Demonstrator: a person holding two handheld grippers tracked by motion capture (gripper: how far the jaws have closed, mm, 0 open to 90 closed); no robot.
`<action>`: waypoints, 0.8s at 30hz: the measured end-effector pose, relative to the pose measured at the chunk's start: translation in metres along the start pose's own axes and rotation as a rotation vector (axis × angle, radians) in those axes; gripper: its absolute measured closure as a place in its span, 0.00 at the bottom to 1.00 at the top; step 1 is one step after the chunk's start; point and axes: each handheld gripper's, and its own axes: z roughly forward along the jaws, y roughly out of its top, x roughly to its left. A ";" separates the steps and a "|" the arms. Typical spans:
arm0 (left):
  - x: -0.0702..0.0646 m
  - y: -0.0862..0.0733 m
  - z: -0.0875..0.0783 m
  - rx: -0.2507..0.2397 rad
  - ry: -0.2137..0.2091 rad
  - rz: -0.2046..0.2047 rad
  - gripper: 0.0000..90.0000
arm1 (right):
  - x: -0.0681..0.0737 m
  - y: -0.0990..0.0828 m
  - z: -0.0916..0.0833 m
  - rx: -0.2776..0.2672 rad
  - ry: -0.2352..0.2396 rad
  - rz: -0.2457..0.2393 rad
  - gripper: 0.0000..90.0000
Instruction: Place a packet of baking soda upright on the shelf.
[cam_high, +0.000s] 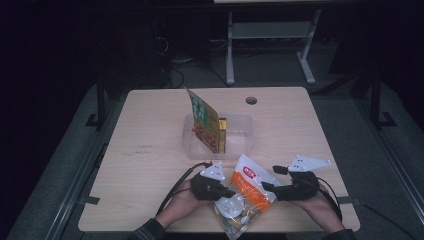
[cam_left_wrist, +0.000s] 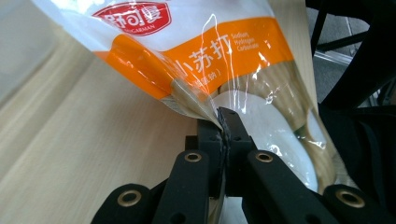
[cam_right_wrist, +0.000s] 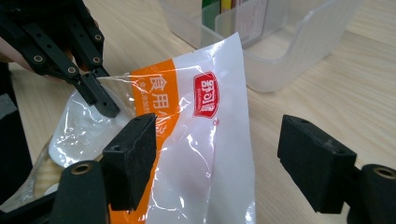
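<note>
Orange-white plastic bag (cam_high: 246, 192), tilted up, table's near edge

High view: fixed above the person's side, facing forward and down; takes in the whole worktop (cam_high: 150, 135) from a distance.
Left gripper view: rides low behind its own fingers (cam_left_wrist: 233, 128), very close to the orange-and-white bag (cam_left_wrist: 201, 56).
Right gripper view: looks along its fingers (cam_right_wrist: 133, 149) across the worktop toward the clear tub (cam_right_wrist: 299, 42).
Shared by all three views: the bag.
</note>
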 end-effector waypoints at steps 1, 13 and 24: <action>0.000 0.000 -0.003 -0.006 0.001 -0.004 0.99 | 0.000 0.000 -0.001 -0.009 0.012 0.008 0.30; 0.008 -0.011 -0.064 -0.111 0.122 -0.028 0.99 | 0.004 0.003 0.002 -0.027 0.063 -0.002 0.28; 0.011 -0.013 -0.097 -0.204 0.197 -0.062 1.00 | 0.012 0.016 0.019 -0.078 0.164 0.003 0.27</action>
